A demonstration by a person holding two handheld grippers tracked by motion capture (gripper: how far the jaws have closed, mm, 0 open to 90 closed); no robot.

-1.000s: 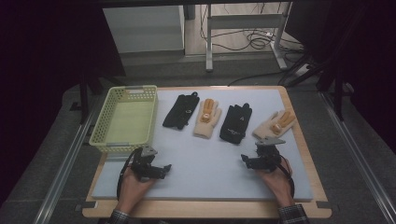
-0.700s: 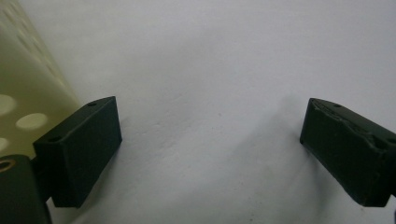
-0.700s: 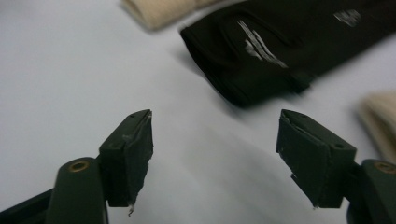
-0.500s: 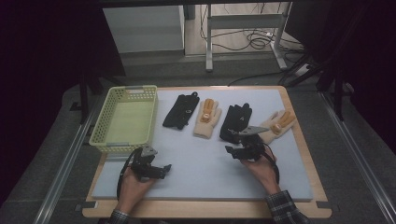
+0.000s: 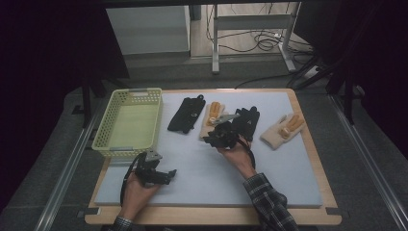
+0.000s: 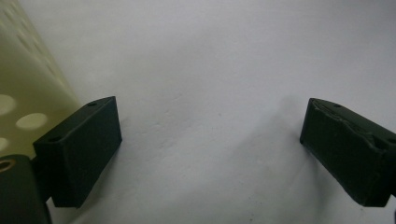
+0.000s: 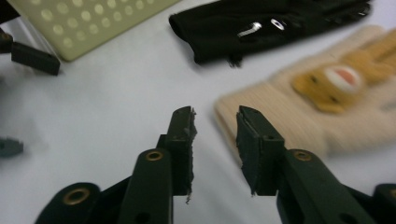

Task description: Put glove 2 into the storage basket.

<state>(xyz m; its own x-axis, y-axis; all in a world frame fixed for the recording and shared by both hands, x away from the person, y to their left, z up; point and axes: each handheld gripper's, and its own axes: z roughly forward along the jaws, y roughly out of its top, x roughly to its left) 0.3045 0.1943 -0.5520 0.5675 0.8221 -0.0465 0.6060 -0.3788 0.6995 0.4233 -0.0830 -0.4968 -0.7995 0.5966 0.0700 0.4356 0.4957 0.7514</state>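
High view, from the left of the frame: a pale yellow-green basket (image 5: 129,123) of perforated plastic sits at the upper left of the white foam mat (image 5: 202,173), its open top facing up, probably there to take the gloves. Below it, at lower left, the left gripper (image 5: 166,175) rests low over bare mat; in the left gripper view its two blocky black jaws stand wide apart with nothing between them, the basket's dotted wall (image 6: 23,93) just beside the left-hand one. I judge it parked out of the way while the other hand works.

Right of the basket a row of four gloves lies flat, fingers pointing to the top of the frame: a black glove (image 5: 185,114) of smooth, thin fabric, then a cream knitted glove (image 5: 210,120) with orange fingers, then a second black glove (image 5: 246,122), then a second cream glove (image 5: 280,131) near the right edge.

The right gripper (image 5: 211,139) reaches in at the centre, over the cuff end of the first cream glove. In the right gripper view its jaws are partly parted, empty, with the ribbed knitted cuff (image 7: 280,116) just ahead of the right-hand jaw. The glove's soft, thick weave should bunch easily when pinched at that edge.
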